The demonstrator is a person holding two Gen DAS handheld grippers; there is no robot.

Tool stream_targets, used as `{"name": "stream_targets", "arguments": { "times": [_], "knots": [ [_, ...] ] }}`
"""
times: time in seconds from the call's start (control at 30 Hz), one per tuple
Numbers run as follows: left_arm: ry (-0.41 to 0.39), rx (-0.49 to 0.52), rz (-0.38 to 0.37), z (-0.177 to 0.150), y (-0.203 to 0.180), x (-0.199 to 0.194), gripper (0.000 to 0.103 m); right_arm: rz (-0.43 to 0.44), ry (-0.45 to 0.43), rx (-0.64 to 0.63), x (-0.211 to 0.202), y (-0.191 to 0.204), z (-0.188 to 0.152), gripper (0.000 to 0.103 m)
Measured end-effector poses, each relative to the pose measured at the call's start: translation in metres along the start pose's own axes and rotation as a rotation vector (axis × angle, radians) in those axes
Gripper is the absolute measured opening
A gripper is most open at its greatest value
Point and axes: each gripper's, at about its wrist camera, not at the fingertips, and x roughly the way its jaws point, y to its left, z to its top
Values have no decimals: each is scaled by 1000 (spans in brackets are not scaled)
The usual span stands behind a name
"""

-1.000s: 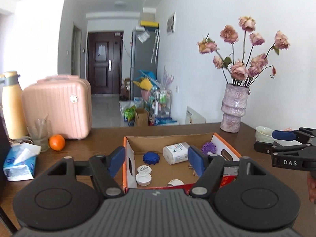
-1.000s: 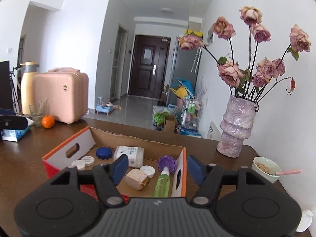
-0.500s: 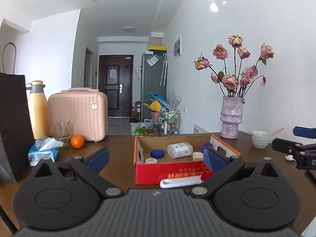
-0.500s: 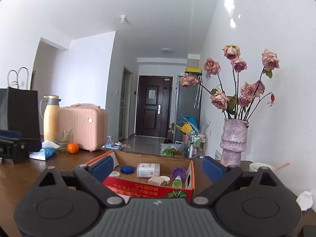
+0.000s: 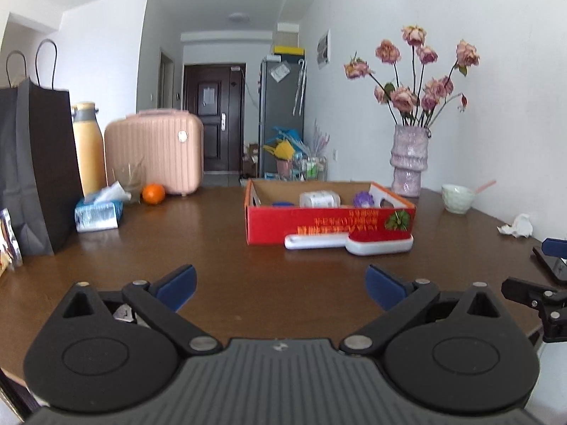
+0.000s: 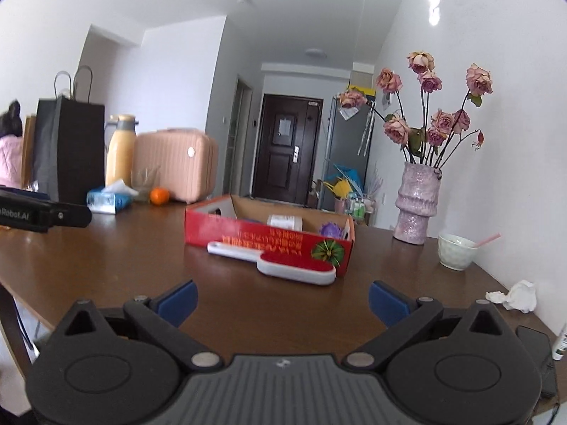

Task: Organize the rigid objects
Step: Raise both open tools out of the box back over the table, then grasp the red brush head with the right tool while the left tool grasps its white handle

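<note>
Table (image 5: 219,233) bears red box (image 5: 329,223), vase (image 5: 409,161).

The near wall of your red box (image 5: 329,221) hid most of what lay inside. At three o'clock your right gripper (image 5: 545,283) was cut by the edge; at nine, a person (image 6: 10,148) too.

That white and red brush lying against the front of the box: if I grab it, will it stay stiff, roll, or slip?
The brush looks like hard plastic, so it is probably stiff. It lies flat and long on the table, so rolling seems unlikely. Its glossy handle may be a bit slippery, and gripped at one end it might tilt.
</note>
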Motion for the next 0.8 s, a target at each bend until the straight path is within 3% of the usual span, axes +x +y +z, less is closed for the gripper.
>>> {"name": "stream_targets", "arguments": {
  "times": [0.23, 0.4, 0.5, 0.57, 0.63, 0.7, 0.8],
  "knots": [
    [62, 10, -15, -5, -4, 21, 103, 6, 37, -2, 6, 5, -11, 103],
    [120, -32, -22, -2, 1, 55, 103, 22, 94, 91, 33, -11, -18, 96],
    [135, -72, -37, 14, 8, 85, 93, 6, 145, 172, 58, -28, -17, 89],
    [128, -89, -38, 29, 14, 107, 81, -9, 197, 238, 79, -42, -12, 80],
    [151, -128, -46, 43, 22, 136, 77, 4, 249, 325, 101, -58, -5, 71],
    [192, -171, -44, 53, 30, 168, 74, 46, 265, 398, 125, -73, 4, 70],
    [282, -206, -44, 65, 37, 219, 58, 69, 296, 450, 169, -93, 18, 69]
  ]
}}
